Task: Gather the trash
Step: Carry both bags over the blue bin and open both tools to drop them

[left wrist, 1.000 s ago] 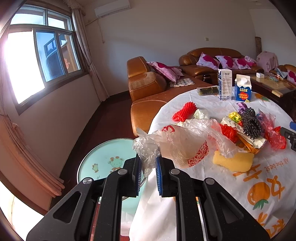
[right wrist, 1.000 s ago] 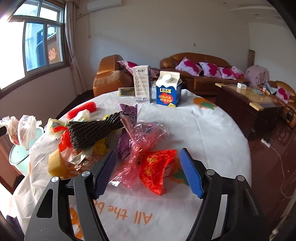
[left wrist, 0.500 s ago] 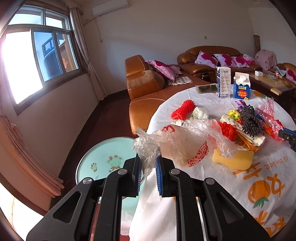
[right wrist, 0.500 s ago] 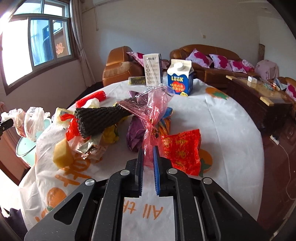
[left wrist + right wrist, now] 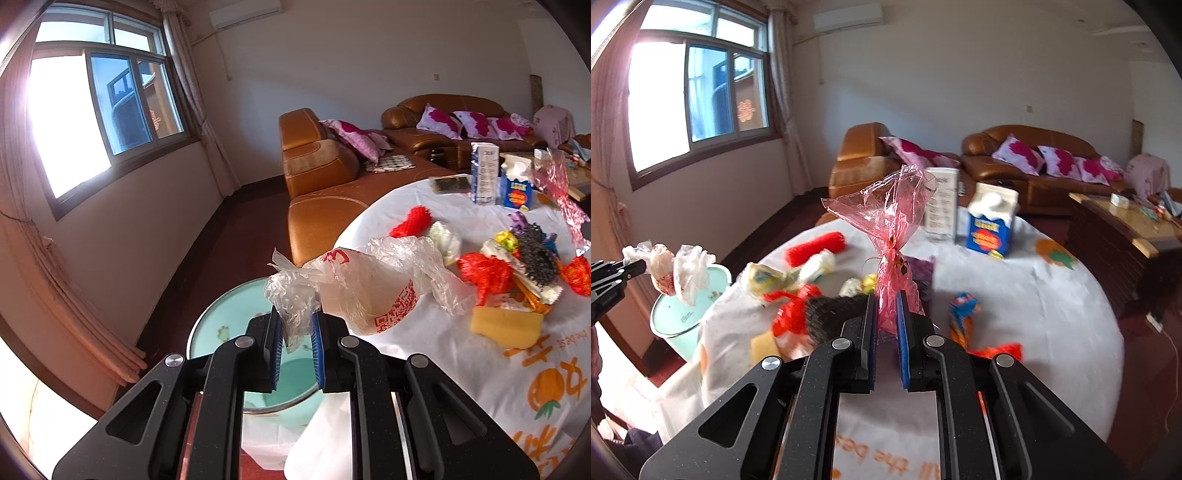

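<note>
Left gripper (image 5: 297, 326) is clamped on the twisted handle of a clear plastic bag (image 5: 369, 284), whose body rests at the edge of the round table (image 5: 461, 369), above a pale green bin (image 5: 229, 325) on the floor. Loose trash lies mid-table: red mesh (image 5: 484, 271), black netting (image 5: 537, 251), a yellow sponge (image 5: 508, 326). Right gripper (image 5: 886, 325) is closed on a pink cellophane wrapper (image 5: 890, 218), held clear of the tablecloth. Two cartons (image 5: 990, 225) stand upright beyond.

Red wrapper (image 5: 792, 317) and black mesh (image 5: 834, 314) smeared by blur, bin (image 5: 236, 332) half hidden behind gripper fingers (image 5: 275, 347)
</note>
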A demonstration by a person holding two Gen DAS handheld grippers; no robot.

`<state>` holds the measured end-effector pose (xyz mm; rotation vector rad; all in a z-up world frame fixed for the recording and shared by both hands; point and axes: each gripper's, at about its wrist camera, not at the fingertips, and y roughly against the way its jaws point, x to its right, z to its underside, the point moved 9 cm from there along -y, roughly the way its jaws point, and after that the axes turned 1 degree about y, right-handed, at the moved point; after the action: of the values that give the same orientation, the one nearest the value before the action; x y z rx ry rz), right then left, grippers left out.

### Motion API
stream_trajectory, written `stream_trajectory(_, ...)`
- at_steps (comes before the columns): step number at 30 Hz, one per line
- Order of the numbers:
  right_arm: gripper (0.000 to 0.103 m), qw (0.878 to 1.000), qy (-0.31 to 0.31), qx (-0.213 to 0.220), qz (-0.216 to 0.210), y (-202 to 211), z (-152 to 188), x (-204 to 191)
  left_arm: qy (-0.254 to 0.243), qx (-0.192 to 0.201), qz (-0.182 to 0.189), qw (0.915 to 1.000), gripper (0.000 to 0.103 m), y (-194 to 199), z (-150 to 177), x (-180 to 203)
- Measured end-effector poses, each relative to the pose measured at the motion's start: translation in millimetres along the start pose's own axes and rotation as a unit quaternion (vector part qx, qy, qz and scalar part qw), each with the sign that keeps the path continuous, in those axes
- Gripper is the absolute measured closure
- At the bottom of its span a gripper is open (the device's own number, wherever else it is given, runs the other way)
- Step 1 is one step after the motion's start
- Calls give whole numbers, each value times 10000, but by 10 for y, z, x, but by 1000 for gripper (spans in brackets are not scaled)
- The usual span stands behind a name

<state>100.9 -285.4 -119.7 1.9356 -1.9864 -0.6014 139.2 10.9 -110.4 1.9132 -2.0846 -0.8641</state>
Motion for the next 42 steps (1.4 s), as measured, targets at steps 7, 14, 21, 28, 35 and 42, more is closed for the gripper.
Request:
stream_trajectory(7,93,9969,375,-22,-687,-356,-189,-558,85,-196,-494,9986,90,-165,84,-384)
stream_trajectory(14,93,9890,766,-56,-1264,-656,-325,-1161,210,-355,-979,9943,90,-289,182,-810)
stream_trajectory(21,93,9810,1047,-129,-1631,-932,-382,-1598,255,-500,-1310,9898,90,-376,307,-1089)
stream_trajectory(28,93,9736,1360,-246,-1819,-1172,-372,-1900,255,-612,-1490,9866,90,-438,389,-1225)
stream_trajectory(35,93,9627,1774,-345,-2014,-1328,-304,-2208,223,-693,-1666,9833,90,-489,450,-1337)
stream_trajectory(42,93,9490,2259,-490,-2146,-1386,-194,-2429,112,-798,-1741,9814,90,-551,520,-1355)
